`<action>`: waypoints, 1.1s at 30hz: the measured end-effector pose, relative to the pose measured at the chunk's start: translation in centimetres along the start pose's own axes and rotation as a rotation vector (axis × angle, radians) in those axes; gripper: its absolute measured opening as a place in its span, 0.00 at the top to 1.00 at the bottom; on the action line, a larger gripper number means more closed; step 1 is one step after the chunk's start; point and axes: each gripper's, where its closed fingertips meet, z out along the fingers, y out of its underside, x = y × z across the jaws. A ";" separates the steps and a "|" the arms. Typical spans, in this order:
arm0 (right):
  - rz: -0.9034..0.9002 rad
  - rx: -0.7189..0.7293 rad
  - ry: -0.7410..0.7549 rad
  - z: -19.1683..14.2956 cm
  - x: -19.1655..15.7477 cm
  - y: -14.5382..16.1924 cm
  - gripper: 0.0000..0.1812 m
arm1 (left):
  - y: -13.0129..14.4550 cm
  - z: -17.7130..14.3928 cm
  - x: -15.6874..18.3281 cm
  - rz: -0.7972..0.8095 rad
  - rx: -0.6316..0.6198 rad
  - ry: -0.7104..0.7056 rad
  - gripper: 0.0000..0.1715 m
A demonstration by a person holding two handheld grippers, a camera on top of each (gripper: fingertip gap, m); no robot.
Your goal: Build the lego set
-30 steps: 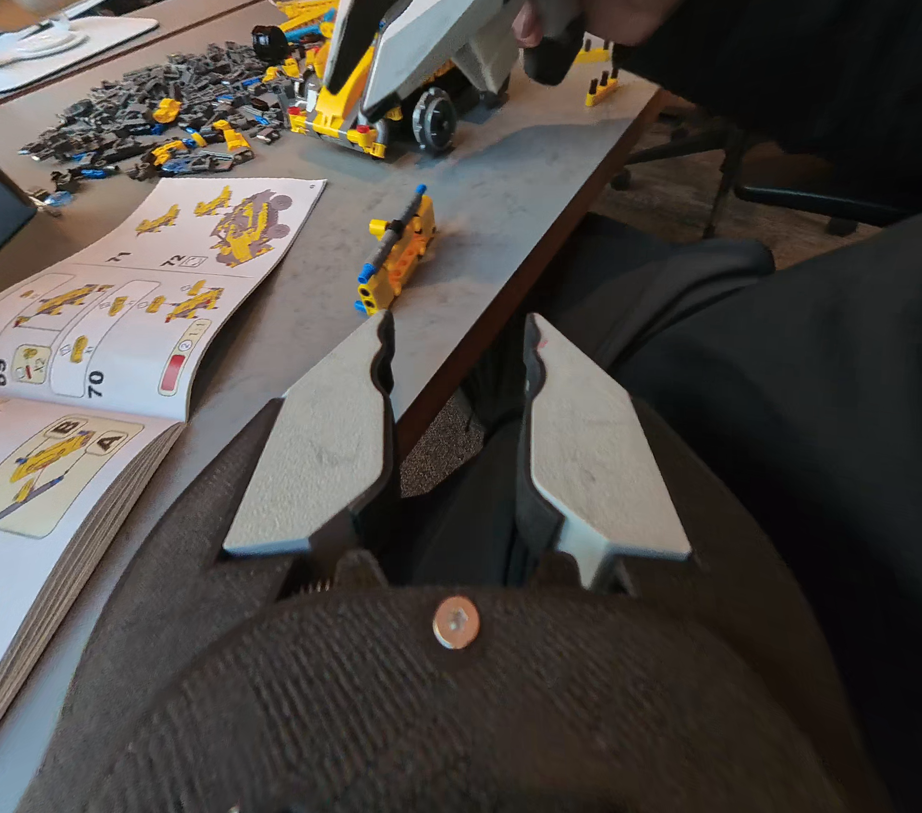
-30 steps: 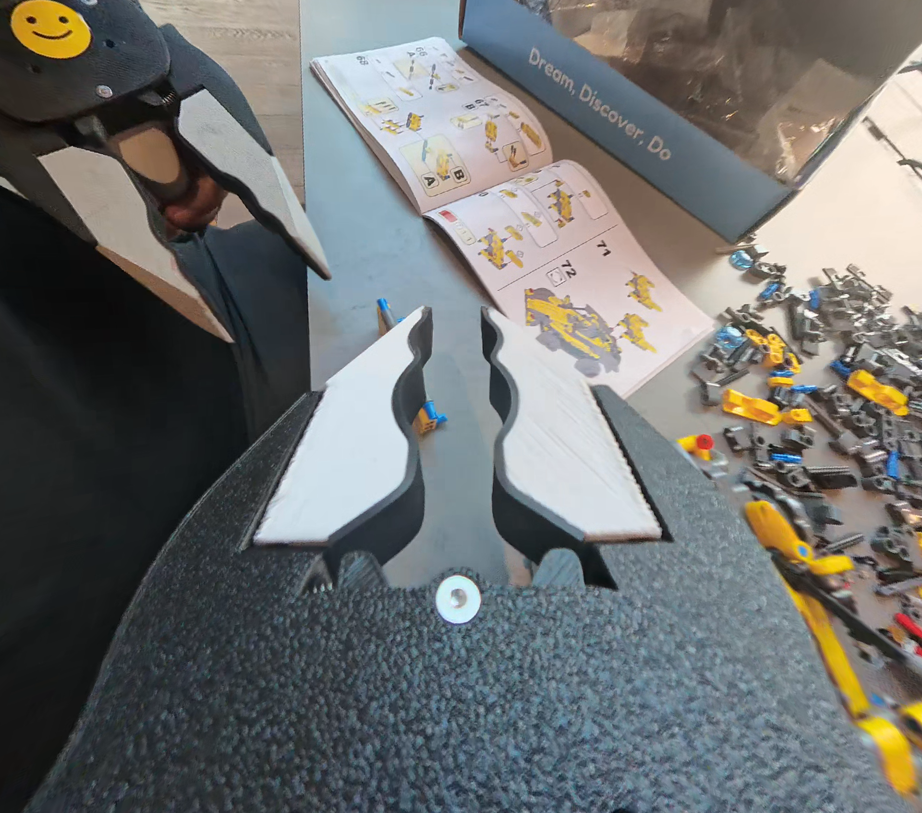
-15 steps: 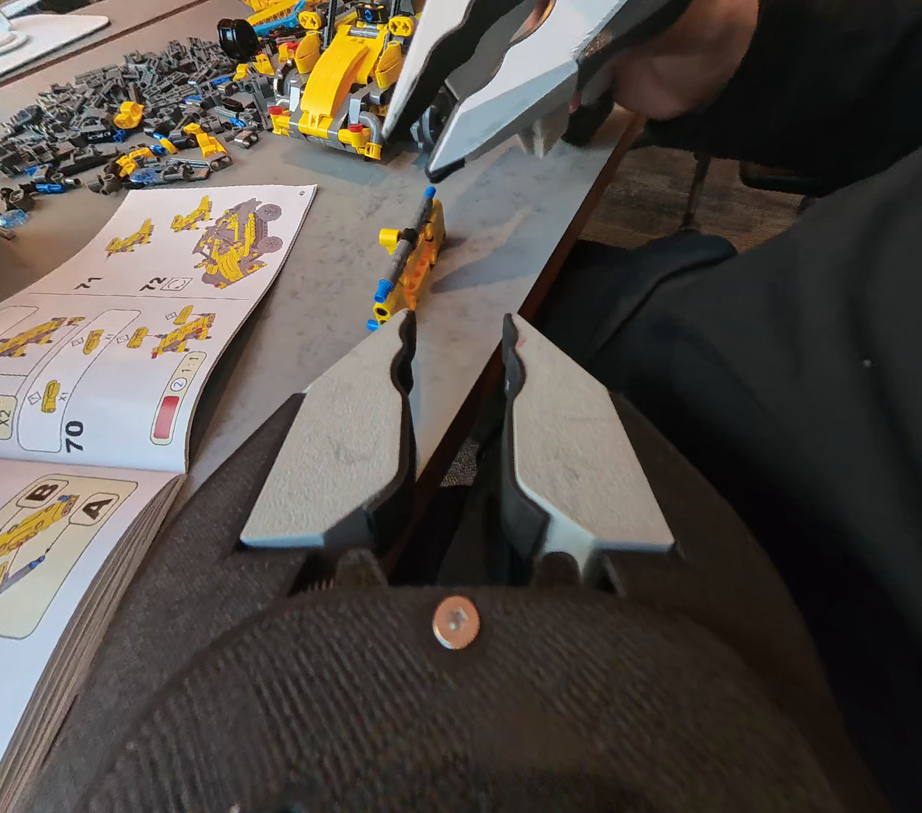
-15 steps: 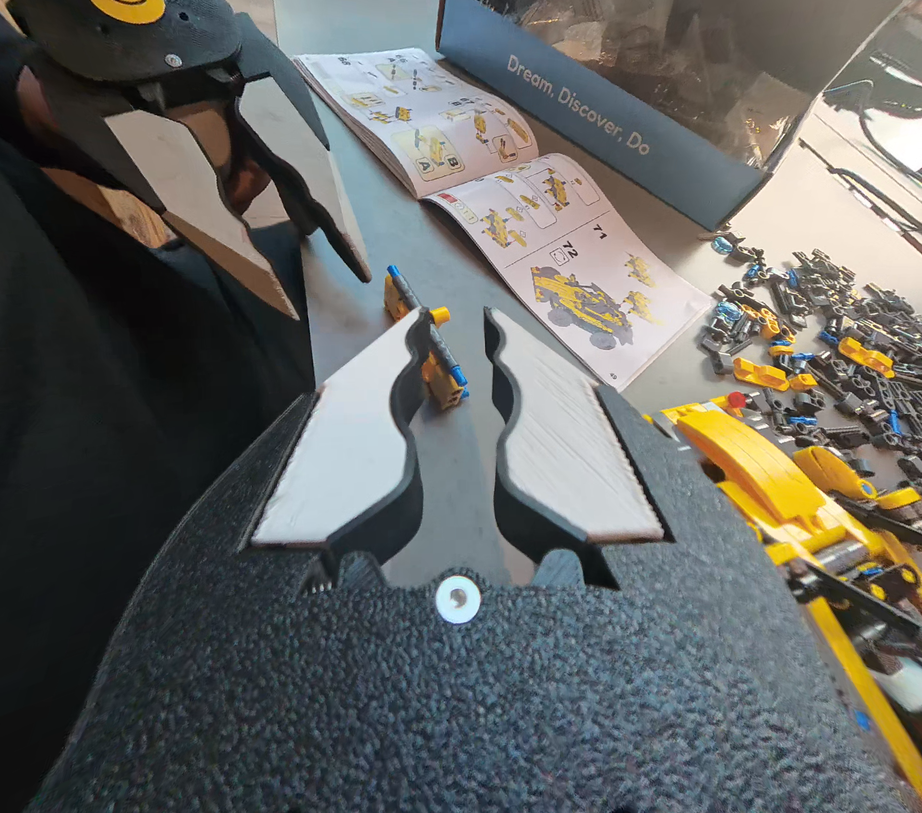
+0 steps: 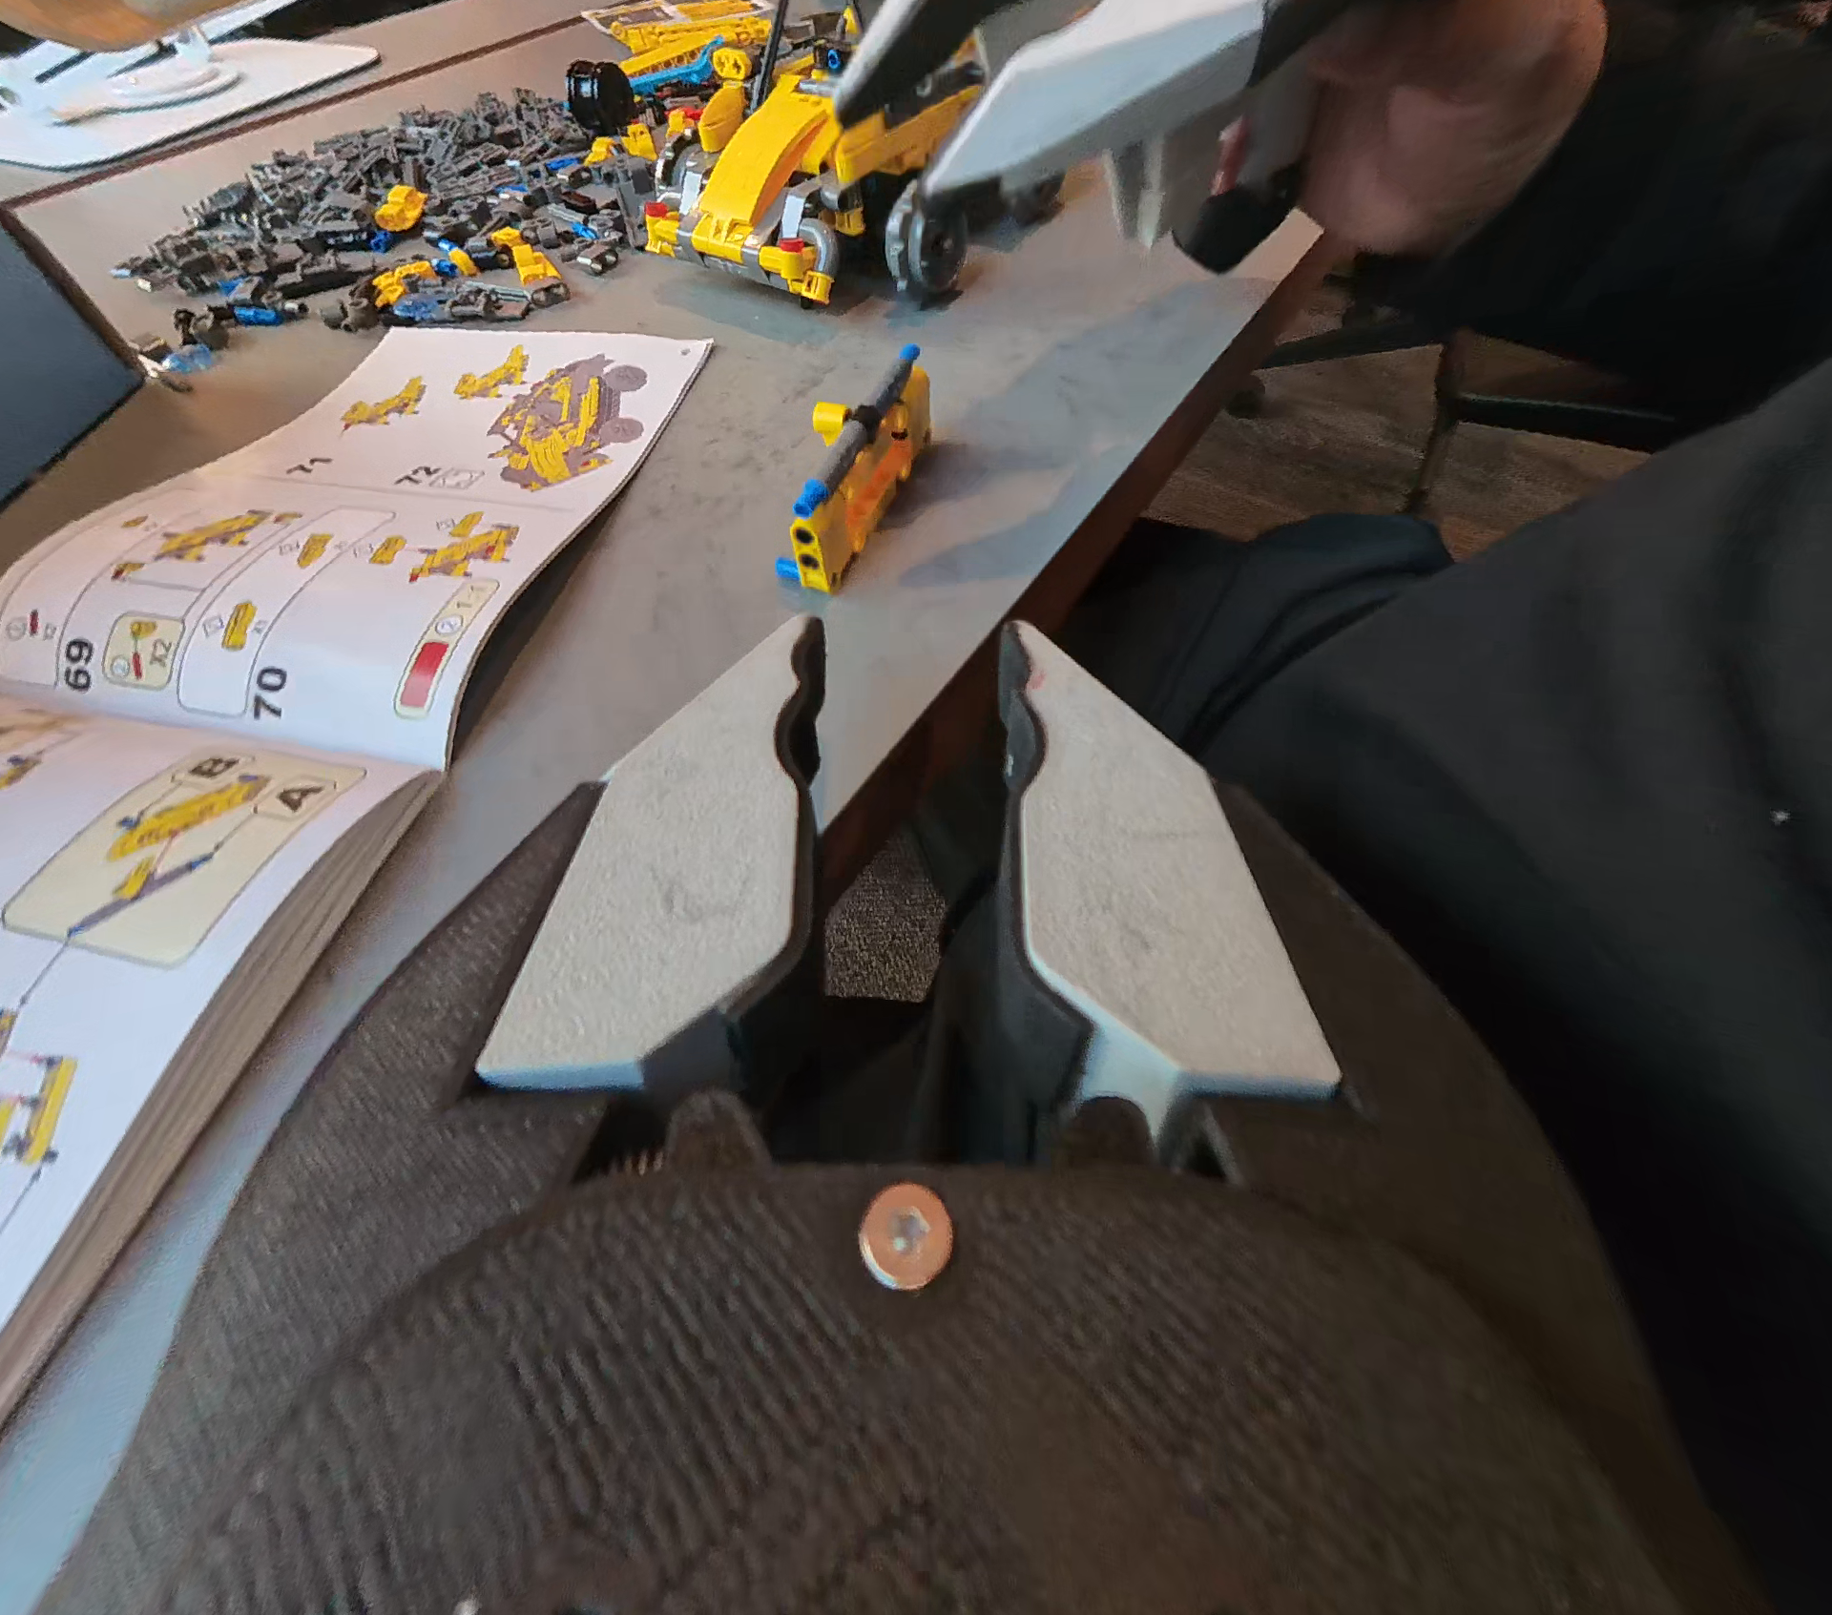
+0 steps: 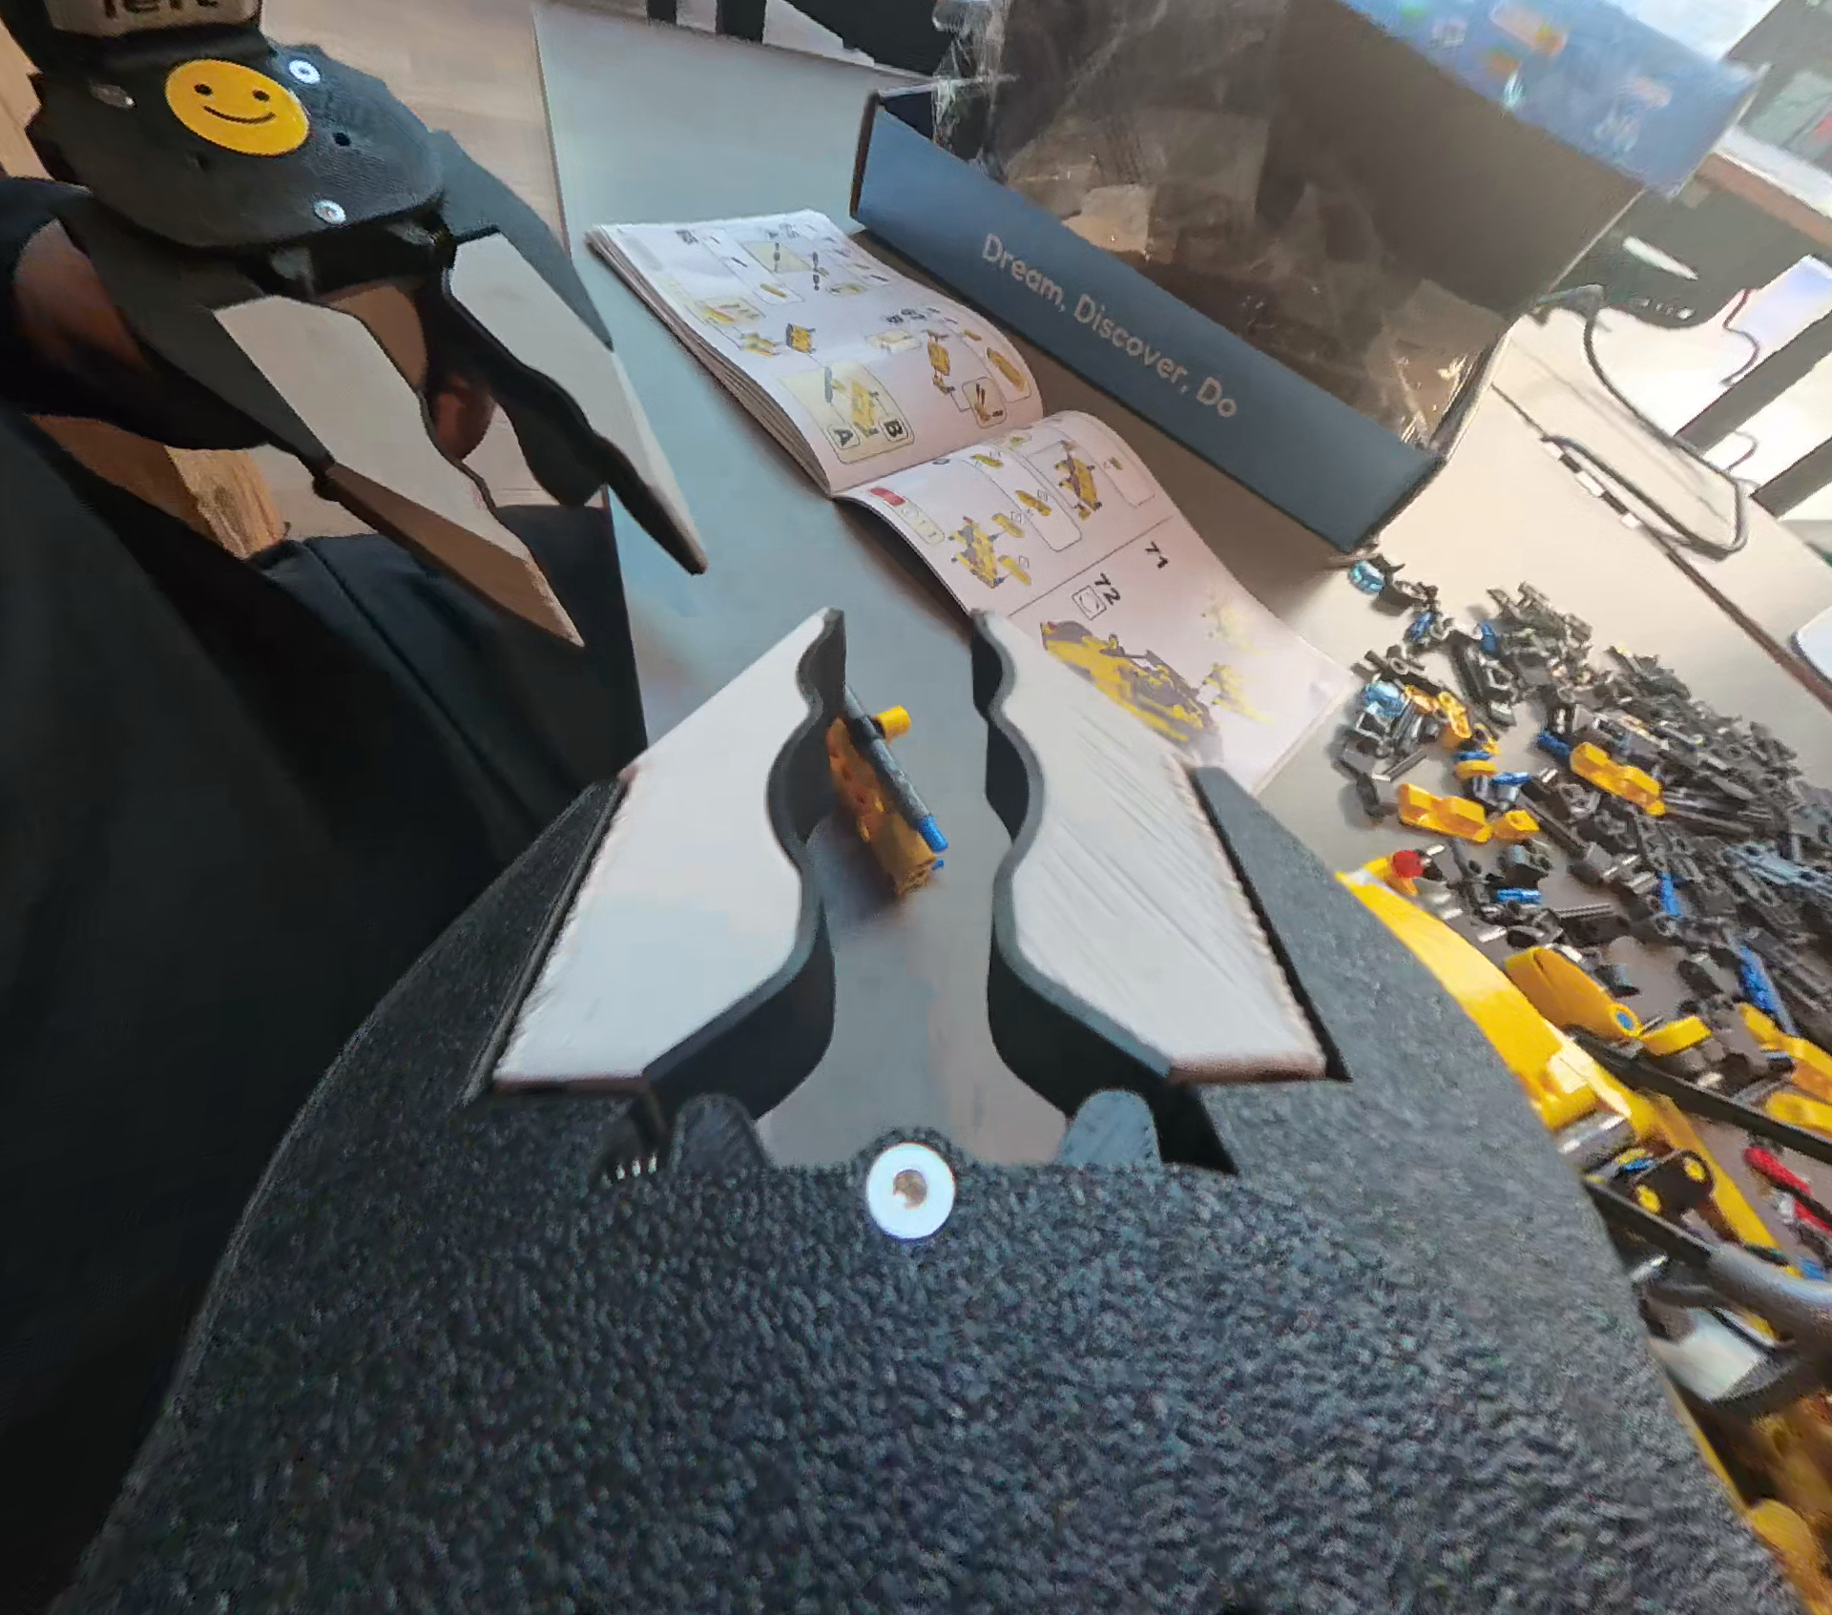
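A small yellow brick assembly [image 5: 862, 477] with a dark axle and blue pins lies on the grey table [image 5: 1041, 398] near its front edge. My left gripper [image 5: 912, 656] is open and empty, hovering over the table edge just short of the assembly. My right gripper [image 6: 907, 636] is open and empty, held above the table; the assembly [image 6: 882, 794] shows between its fingers, below them. In the left wrist view the right gripper [image 5: 887, 145] hangs in front of a half-built yellow vehicle [image 5: 753, 180]. The left gripper [image 6: 634, 596] shows at the upper left of the right wrist view.
An open instruction booklet [image 5: 297, 576] lies left of the assembly. A pile of loose dark, yellow and blue parts [image 5: 377, 220] lies behind it. A dark blue box with plastic bags [image 6: 1239, 200] stands beyond the booklet. A person's dark clothing [image 5: 1487, 775] fills the space past the table edge.
My right gripper dipped toward the small assembly, then lifted back toward the vehicle and opened slightly. My left gripper narrowed a little and edged toward the assembly. The assembly has not moved.
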 end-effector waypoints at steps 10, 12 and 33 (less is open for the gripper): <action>-0.008 0.079 -0.042 2.2 1.6 -5.0 0.82 | 0.5 -1.1 -0.8 -0.090 -0.013 -0.033 0.86; -0.016 0.058 -0.040 3.1 2.1 -5.1 0.81 | 0.7 -1.1 -1.1 -0.126 -0.010 -0.022 0.85; 0.020 -0.053 -0.141 10.9 3.6 -5.0 0.80 | 2.2 -2.7 -3.2 -0.227 0.014 0.026 0.83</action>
